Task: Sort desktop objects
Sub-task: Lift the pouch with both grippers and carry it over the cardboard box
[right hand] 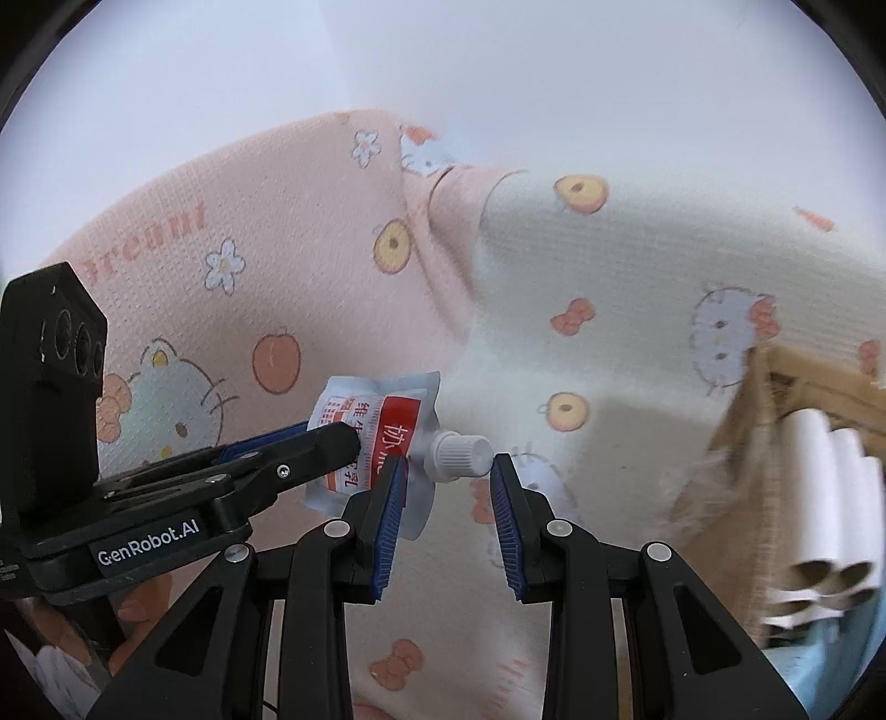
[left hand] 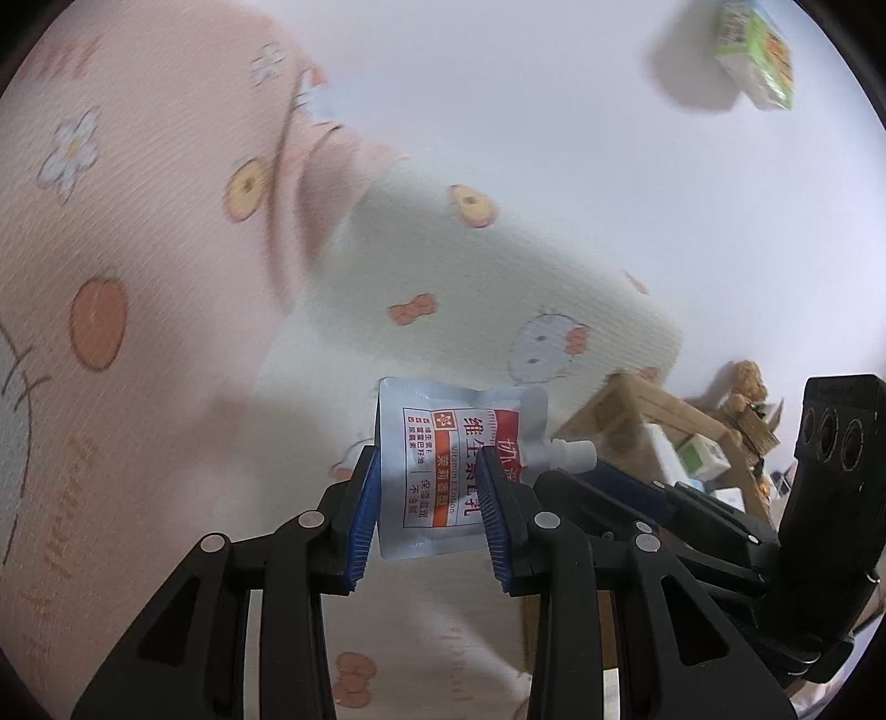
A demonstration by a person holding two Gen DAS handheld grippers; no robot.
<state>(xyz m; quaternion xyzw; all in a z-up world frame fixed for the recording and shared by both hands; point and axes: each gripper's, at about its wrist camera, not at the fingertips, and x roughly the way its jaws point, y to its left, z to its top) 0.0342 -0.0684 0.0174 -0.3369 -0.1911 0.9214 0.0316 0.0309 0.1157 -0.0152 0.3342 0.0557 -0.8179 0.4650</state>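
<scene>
My left gripper (left hand: 432, 501) is shut on a white spouted lotion pouch (left hand: 443, 471) with red and orange print, held in the air above a pink and white cartoon cloth (left hand: 166, 277). The pouch (right hand: 382, 432) also shows in the right wrist view, with its white screw cap (right hand: 462, 454) pointing right. My right gripper (right hand: 447, 509) is open, its blue-padded jaws standing either side of the cap, apart from it. The left gripper (right hand: 299, 459) shows there from the side, clamped on the pouch body.
A wooden box (left hand: 653, 410) with small cartons stands at the right in the left wrist view. It appears in the right wrist view (right hand: 819, 387) holding white paper rolls (right hand: 830, 526). A green and white carton (left hand: 756, 52) lies at the far upper right.
</scene>
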